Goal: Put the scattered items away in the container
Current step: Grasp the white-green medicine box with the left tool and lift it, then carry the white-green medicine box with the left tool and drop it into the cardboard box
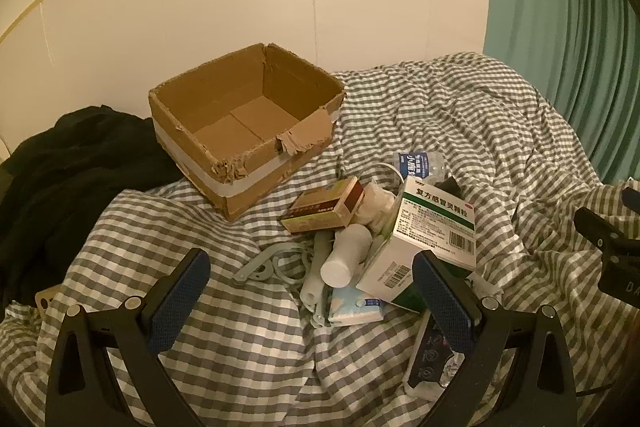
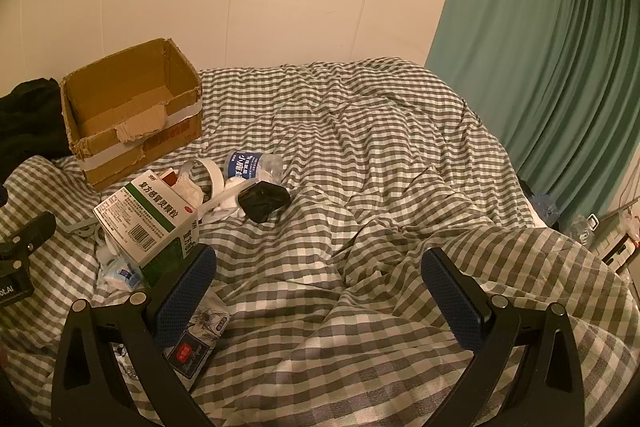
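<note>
An empty torn cardboard box (image 1: pixel 244 123) stands on the checked bedcover; it also shows in the right wrist view (image 2: pixel 128 115). A heap of items lies in front of it: a green-and-white medicine box (image 1: pixel 424 239) (image 2: pixel 148 223), a small brown carton (image 1: pixel 324 207), a white bottle (image 1: pixel 346 255), a water bottle (image 1: pixel 420 163) (image 2: pixel 252 165), a tape roll (image 2: pixel 212 173), a black pouch (image 2: pixel 264 201), a tissue pack (image 1: pixel 352 309). My left gripper (image 1: pixel 312 291) is open above the heap's near side. My right gripper (image 2: pixel 318 287) is open over bare cover, right of the heap.
Black clothing (image 1: pixel 68 163) lies left of the box. A green curtain (image 2: pixel 540 67) hangs at the right. A white panelled wall (image 1: pixel 240 7) is behind the bed. A dark patterned packet (image 2: pixel 196 343) lies under the right gripper's left finger.
</note>
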Demonstrator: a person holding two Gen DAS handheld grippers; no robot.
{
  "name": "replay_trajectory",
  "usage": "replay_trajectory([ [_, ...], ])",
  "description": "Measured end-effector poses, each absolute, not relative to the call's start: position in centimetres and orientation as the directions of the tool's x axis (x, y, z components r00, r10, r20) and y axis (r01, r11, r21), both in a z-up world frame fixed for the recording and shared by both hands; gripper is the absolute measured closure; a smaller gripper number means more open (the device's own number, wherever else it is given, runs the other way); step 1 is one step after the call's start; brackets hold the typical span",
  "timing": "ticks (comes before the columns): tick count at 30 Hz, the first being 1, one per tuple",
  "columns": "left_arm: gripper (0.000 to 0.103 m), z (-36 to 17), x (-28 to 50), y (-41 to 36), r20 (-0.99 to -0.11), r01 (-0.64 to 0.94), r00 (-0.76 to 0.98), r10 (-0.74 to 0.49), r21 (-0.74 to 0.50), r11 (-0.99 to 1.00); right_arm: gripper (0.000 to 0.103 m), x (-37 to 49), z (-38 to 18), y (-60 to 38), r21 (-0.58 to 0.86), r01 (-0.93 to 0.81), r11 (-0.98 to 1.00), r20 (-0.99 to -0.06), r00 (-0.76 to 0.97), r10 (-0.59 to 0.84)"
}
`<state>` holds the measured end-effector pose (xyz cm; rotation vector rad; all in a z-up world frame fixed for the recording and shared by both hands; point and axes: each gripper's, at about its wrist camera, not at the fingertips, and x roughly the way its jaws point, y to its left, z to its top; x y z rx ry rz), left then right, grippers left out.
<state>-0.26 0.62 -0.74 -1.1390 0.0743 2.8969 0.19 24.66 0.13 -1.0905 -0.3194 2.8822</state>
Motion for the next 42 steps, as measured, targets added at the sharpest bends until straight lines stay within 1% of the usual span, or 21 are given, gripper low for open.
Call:
replay_trajectory([
  [6, 0.000, -1.2, -0.5, 0.4, -0.693, -0.041, -0.720, 0.017, 0.017, -0.999, 0.000, 0.2, 0.2, 24.7, -0.198, 0.032, -0.980, -0.650, -0.752, 0.107],
  [11, 0.000, -1.5, -0.3, 0.7, -0.693, -0.060, -0.721, 0.028, 0.022, -0.998, 0.000, 0.1, 1.3, 25.1, -0.144, 0.038, -0.989, -0.648, -0.759, 0.066],
  [14, 0.000, -1.9, -0.4, 1.1, -0.699, -0.088, -0.714, 0.048, 0.022, -0.996, 0.000, -0.1, 2.3, 25.6, -0.103, 0.053, -0.993, -0.651, -0.759, 0.027],
  [18, 0.000, -2.6, -0.5, 1.9, -0.704, -0.131, -0.706, 0.079, 0.020, -0.991, 0.000, -0.3, 3.0, 26.3, -0.075, 0.048, -0.996, -0.651, -0.759, 0.012],
  [23, 0.000, -3.4, -1.1, 3.4, -0.712, -0.195, -0.690, 0.133, 0.005, -0.981, 0.000, -0.8, 2.5, 26.6, -0.055, 0.043, -0.998, -0.679, -0.734, 0.006],
  [27, 0.000, -4.3, -1.7, 5.3, -0.734, -0.257, -0.660, 0.159, 0.022, -0.966, 0.000, -1.2, 2.0, 26.7, -0.047, 0.052, -0.998, -0.696, -0.718, -0.005],
  [33, 0.000, -5.1, -3.2, 7.5, -0.722, -0.320, -0.668, 0.181, 0.060, -0.945, 0.000, -1.8, 1.3, 26.7, -0.035, 0.056, -0.998, -0.716, -0.698, -0.014],
  [37, 0.000, -6.1, -5.3, 8.2, -0.727, -0.335, -0.652, 0.216, 0.020, -0.942, 0.000, -1.7, 1.3, 26.3, -0.046, 0.069, -0.997, -0.701, -0.713, -0.017],
  [38, 0.000, -6.4, -5.6, 8.4, -0.725, -0.276, -0.660, 0.196, -0.008, -0.961, 0.000, -1.7, 1.3, 26.2, -0.048, 0.075, -0.996, -0.700, -0.713, -0.020],
  [40, 0.000, -7.4, -6.3, 8.7, -0.742, -0.293, -0.637, 0.209, -0.017, -0.956, 0.000, -1.9, 1.1, 25.8, -0.048, 0.090, -0.995, -0.706, -0.708, -0.030],
  [41, 0.001, -7.8, -6.4, 8.6, -0.747, -0.299, -0.628, 0.219, -0.028, -0.954, 0.000, -2.0, 1.0, 25.8, -0.046, 0.095, -0.994, -0.708, -0.705, -0.034],
  [42, 0.012, -8.0, -6.3, 8.4, -0.742, -0.313, -0.622, 0.251, -0.058, -0.948, 0.000, -2.1, 0.9, 25.6, -0.044, 0.101, -0.994, -0.711, -0.702, -0.040],
])
